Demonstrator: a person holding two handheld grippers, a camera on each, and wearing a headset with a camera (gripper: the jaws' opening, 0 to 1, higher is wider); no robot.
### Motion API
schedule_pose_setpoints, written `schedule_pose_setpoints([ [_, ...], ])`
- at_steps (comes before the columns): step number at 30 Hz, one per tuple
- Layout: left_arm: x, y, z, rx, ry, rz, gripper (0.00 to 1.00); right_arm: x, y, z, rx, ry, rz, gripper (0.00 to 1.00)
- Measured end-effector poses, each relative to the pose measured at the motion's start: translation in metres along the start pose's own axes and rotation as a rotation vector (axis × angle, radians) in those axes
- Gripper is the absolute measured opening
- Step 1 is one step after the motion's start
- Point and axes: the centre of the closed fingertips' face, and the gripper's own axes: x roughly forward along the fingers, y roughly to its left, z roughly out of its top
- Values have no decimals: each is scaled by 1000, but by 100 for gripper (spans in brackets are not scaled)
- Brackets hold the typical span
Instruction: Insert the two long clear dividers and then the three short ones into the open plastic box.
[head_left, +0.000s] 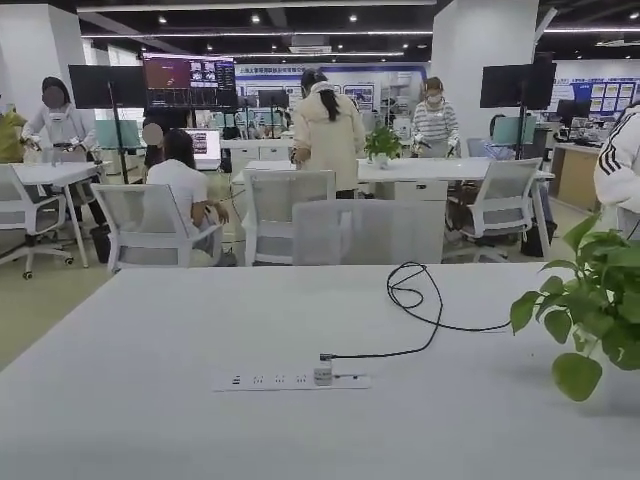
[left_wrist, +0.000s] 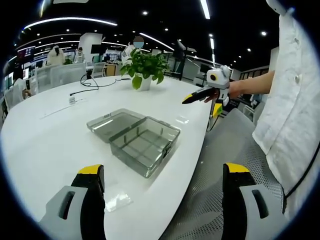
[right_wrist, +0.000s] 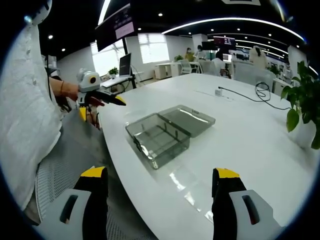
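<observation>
The open clear plastic box (left_wrist: 145, 144) (right_wrist: 159, 137) lies near the rounded edge of the white table (left_wrist: 40, 145), its lid (left_wrist: 109, 122) (right_wrist: 191, 118) folded flat beside it. Its inside looks bare. A faint glossy clear piece (left_wrist: 118, 200) (right_wrist: 181, 180) lies flat on the table close to the edge; I cannot tell whether it is a divider. My left gripper (left_wrist: 162, 200) (right_wrist: 97, 95) hangs open off the table's edge, pointing at the box. My right gripper (right_wrist: 160, 200) (left_wrist: 210, 91) is open too, short of the same edge, with nothing between its jaws.
A potted plant (head_left: 590, 310) (left_wrist: 145, 67) (right_wrist: 302, 100) stands on the table beyond the box. A power strip (head_left: 290, 380) with a black cable (head_left: 420, 300) lies farther along. Office chairs, desks and several people are behind the table.
</observation>
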Motion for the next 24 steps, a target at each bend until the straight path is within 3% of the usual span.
schedule_pose_setpoints([
  [10,-10,15,4,-17,-8,38,100,-1,1,0,2,-3,-1,87],
  [24,-30,65,-4,-55,33,163,98,2,1,4,7,-12,-1,86],
])
